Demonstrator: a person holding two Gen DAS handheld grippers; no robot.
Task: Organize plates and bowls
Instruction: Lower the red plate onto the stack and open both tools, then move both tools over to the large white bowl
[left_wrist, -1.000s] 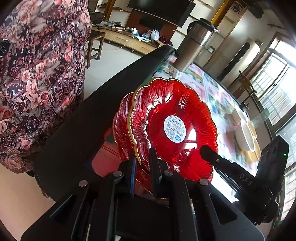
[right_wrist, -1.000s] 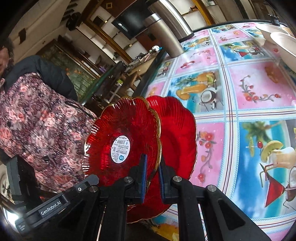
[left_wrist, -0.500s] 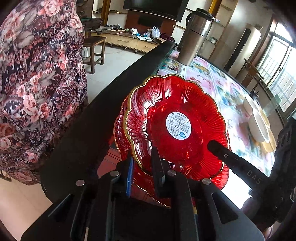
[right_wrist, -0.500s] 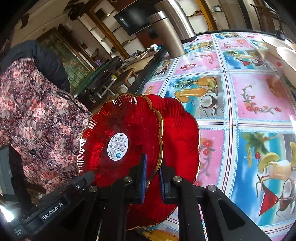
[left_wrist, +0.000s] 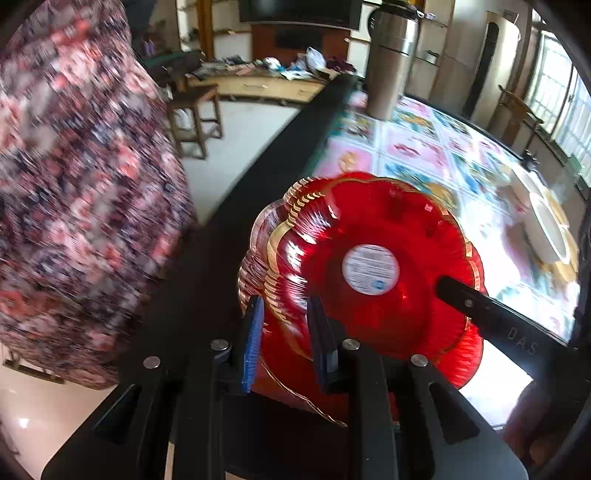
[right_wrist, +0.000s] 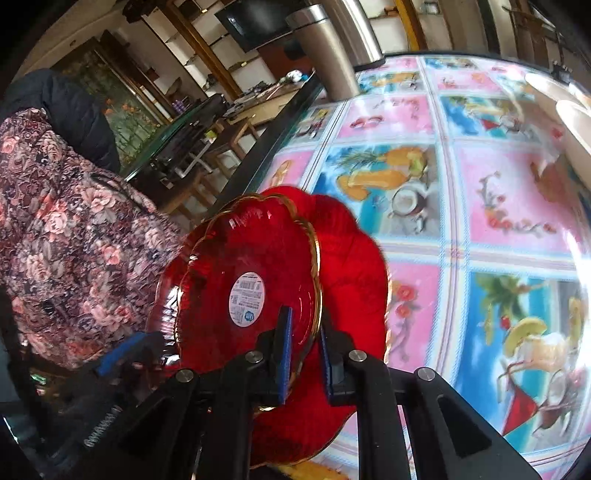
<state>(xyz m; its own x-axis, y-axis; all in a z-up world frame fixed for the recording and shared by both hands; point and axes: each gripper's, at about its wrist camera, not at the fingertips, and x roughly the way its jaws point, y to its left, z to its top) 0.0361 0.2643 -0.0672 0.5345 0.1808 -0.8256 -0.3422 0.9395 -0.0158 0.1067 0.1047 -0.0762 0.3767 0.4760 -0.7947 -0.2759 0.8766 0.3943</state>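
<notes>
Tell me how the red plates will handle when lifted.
Likely stiff but brittle: the red plates look like ribbed glass. Probably slippery: they are glossy, and the right tongs pinch only the rim. Being two nested together, they may slide against each other.

**Black hand-held grippers, floral jacket**

The left hand-held gripper (left_wrist: 284, 332) is matte black plastic, with two broad angular arms carrying round silver screw heads. Its fingers (left_wrist: 252, 343) are lined with ribbed blue pads. The right hand-held gripper (right_wrist: 303, 354) has the same build: black arms, silver screws, blue pads on the inner faces. One black bar seen from the left wrist bears pale letters "DAS". The person wears a padded jacket (right_wrist: 74, 229) printed with pink and grey roses on dark ground, with a dark hood (right_wrist: 62, 107) behind.
</notes>
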